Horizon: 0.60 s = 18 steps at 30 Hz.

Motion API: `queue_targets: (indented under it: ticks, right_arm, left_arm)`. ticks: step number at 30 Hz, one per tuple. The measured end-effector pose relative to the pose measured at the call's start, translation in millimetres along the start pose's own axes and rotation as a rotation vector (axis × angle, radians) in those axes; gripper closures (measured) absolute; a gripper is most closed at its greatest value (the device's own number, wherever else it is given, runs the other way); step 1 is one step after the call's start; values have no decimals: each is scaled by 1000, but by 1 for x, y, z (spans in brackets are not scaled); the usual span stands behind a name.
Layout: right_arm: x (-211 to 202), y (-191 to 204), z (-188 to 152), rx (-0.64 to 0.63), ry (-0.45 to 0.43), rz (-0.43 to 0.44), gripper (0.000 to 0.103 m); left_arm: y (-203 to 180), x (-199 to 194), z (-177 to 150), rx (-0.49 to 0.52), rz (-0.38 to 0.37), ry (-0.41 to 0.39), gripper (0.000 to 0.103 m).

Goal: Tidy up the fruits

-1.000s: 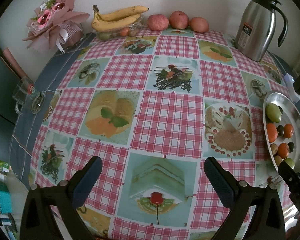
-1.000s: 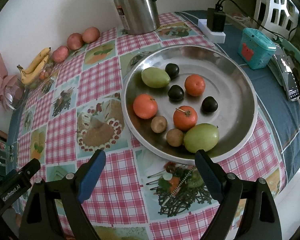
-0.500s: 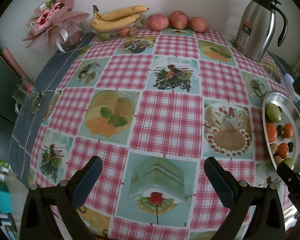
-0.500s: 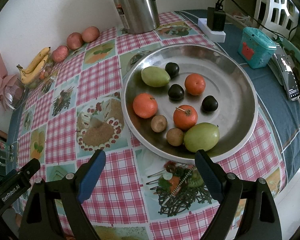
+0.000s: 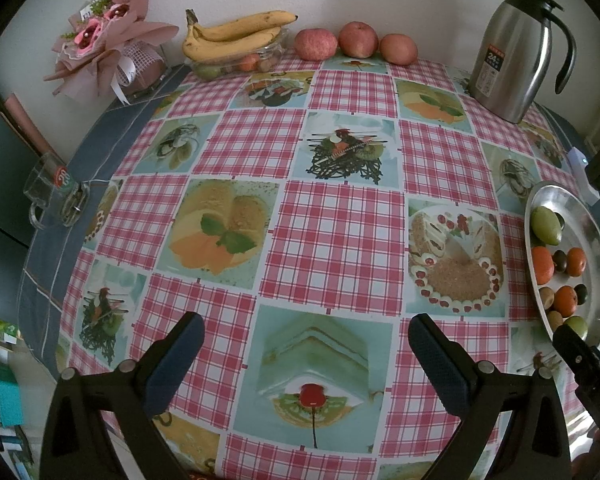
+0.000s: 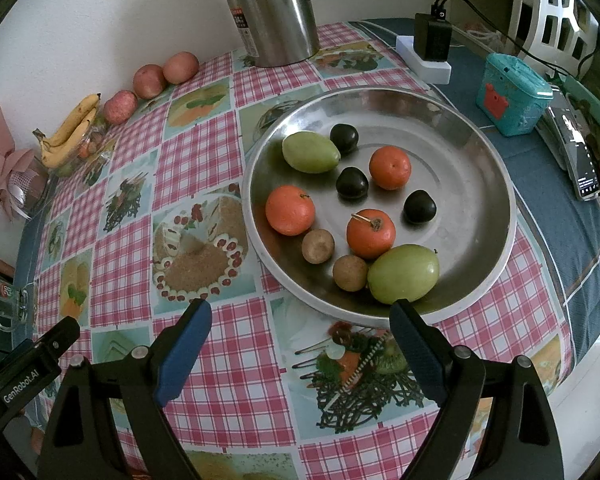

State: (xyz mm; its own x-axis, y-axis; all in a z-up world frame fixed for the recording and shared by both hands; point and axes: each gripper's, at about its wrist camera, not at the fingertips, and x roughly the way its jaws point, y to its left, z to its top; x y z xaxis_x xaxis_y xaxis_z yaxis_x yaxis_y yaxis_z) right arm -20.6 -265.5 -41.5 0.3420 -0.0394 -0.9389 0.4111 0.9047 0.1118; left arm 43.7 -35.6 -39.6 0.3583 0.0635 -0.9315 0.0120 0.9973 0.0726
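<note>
Ten loose fruits sit mixed on the steel tray point(image 6: 496, 184) at the right side of the table point(image 5: 332, 240), and that tray is where the sorting looks set to happen: its raised rim keeps round fruit from rolling, and it lies right in front of the right gripper point(image 6: 300, 344). Biggest on it are two green mangoes, one at the near rim point(image 6: 403, 274) just ahead of the right tong's tip, the other toward the back point(image 6: 310, 152). Next down, three oranges point(image 6: 290, 210) spread through the middle, then three dark plums point(image 6: 352, 183) scattered among them, and smallest, two brown longan-like fruits point(image 6: 318, 246) beside the near mango. Kinds are jumbled, not grouped, so as I judge it the tray could still want ordering. Over by the wall, bananas point(image 5: 236, 36) rest on a clear dish and three apples point(image 5: 358, 40) line up alongside. Both tongs gape wide and grip nothing; the left gripper point(image 5: 300, 350) hangs over bare tablecloth, well apart from any fruit. Against the earlier frames, nothing on the tray has shifted and both grippers hold the same pose, barely a drift.
</note>
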Motion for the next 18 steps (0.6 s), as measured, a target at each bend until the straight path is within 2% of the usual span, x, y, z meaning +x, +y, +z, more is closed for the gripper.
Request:
queue_targets:
  ticks: [18]
  right_arm:
    - [2, 0, -1, 2, 6, -3, 12]
  left_arm:
    - [-5, -5, 0, 12, 8, -30, 0]
